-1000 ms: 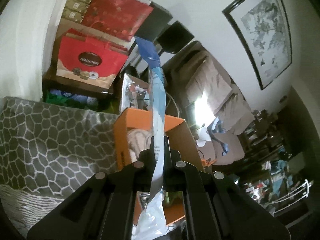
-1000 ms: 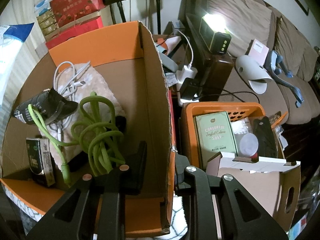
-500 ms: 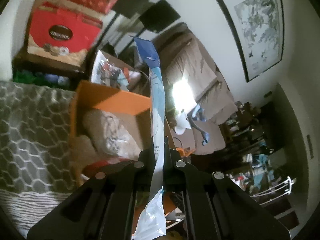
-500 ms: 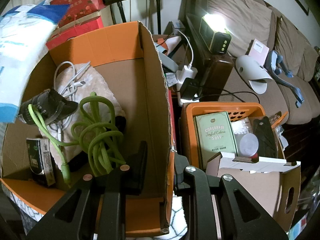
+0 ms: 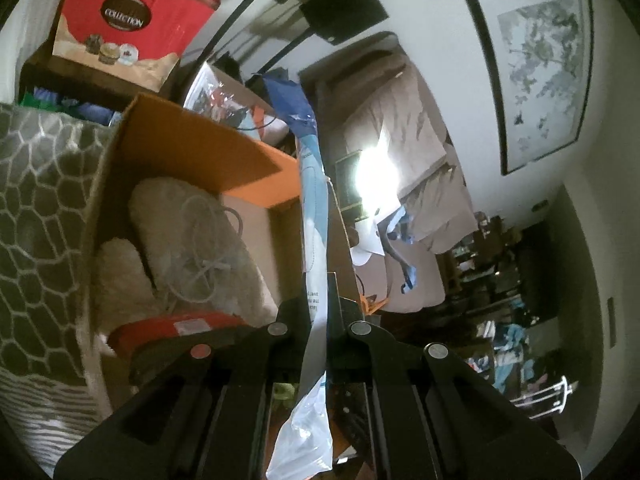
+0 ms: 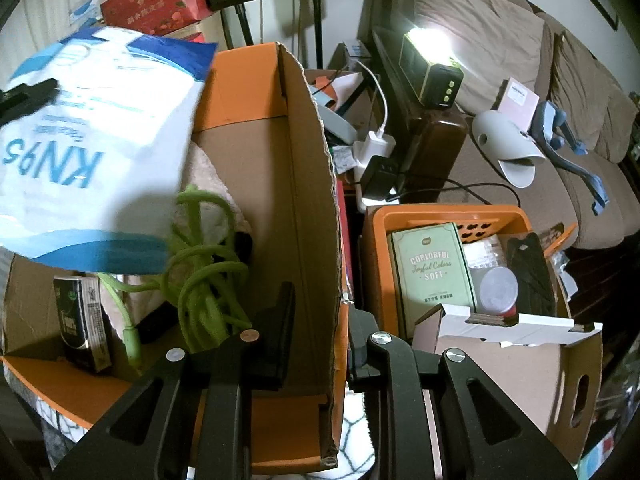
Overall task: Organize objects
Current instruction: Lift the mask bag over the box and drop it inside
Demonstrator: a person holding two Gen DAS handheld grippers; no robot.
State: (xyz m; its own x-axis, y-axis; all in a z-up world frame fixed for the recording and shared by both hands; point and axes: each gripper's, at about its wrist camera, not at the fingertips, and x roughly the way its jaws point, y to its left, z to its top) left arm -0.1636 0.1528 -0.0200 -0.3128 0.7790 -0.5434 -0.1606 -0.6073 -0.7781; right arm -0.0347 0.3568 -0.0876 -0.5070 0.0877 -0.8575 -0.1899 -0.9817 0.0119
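Cluttered living-room furniture is filling the background: a brown sofa [image 6: 500, 40] is running along the wall and a lit lamp [image 6: 430, 68] is glaring beside it.

Left tongs [image 5: 316, 312] are pinching a flat KN95 pack [image 5: 314, 216] edge-on, pressed tight on its thin plastic. Right tongs [image 6: 316, 320] are clamping the right wall of the box [image 6: 312, 184], one finger inside and one outside, steadying it.

Over the last second the pack has been travelling in from the box's upper left corner; in the right wrist view it is now hanging over the left half of the box, covering the cable and dark pouch that were showing there. The left view has been tipping downward too, so more of the box floor is showing. Judging from this, the pack is being brought in for dropping, and release is probably the step coming; it is not yet resting on anything I can see.

Inside the box, a green cord [image 6: 204, 256] is lying coiled near the right wall on a fleecy cloth [image 5: 188, 240], and a dark carton [image 6: 82, 320] is standing at the near left corner.

Readable writing: "KN95" on the pack, upside down; "COLORFUL Joyful Colors SOFT" on a green packet [image 6: 432, 276] in the orange basket [image 6: 448, 216] right of the box; "COLLECTION" on a red bag [image 5: 128, 24] behind it. Smaller print is too blurred.
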